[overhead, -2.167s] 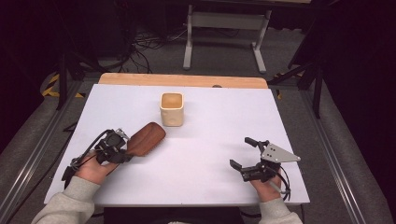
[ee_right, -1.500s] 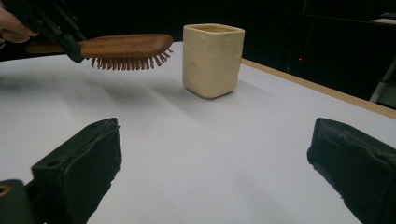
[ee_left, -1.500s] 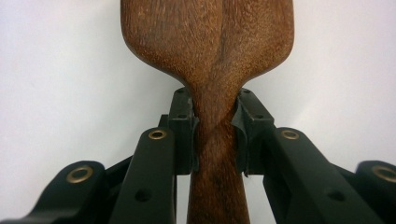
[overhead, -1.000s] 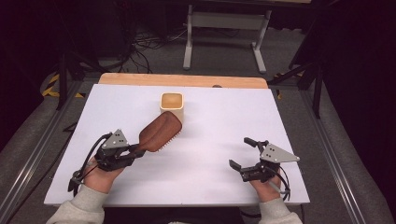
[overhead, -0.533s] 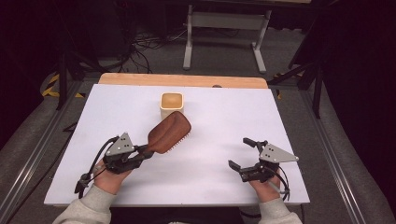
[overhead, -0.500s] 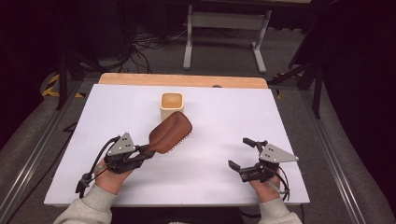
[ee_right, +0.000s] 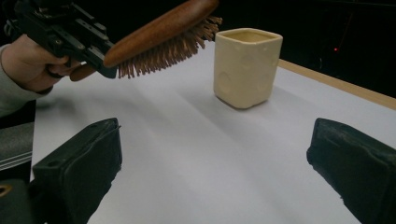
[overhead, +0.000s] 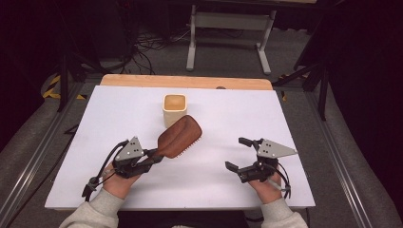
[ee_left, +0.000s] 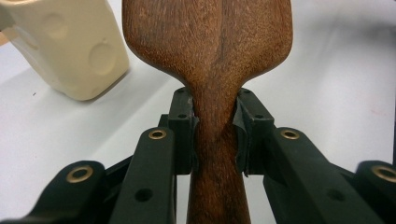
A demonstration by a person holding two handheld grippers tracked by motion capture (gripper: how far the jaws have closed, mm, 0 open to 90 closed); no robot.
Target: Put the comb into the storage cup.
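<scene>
A brown wooden hairbrush point(overhead: 179, 136) hangs tilted above the white table, bristles facing down and to the right. My left gripper point(overhead: 151, 156) is shut on its handle point(ee_left: 215, 140), the pads pinching the narrow neck below the head. The brush head point(ee_right: 163, 28) reaches toward a cream square cup point(overhead: 175, 109) that stands upright near the table's middle back point(ee_right: 247, 65). My right gripper point(overhead: 238, 153) is at the front right, held just above the table, jaws wide open with nothing between them.
The white table top point(overhead: 285, 118) has a wooden strip point(overhead: 185, 81) along its far edge. Beyond it stands a grey metal stand point(overhead: 228, 28) on the floor with cables. Bare surface lies between the two grippers.
The left gripper has lifted the brush off the table and carried it right and toward the cup, raising the head. The right gripper has risen slightly.
</scene>
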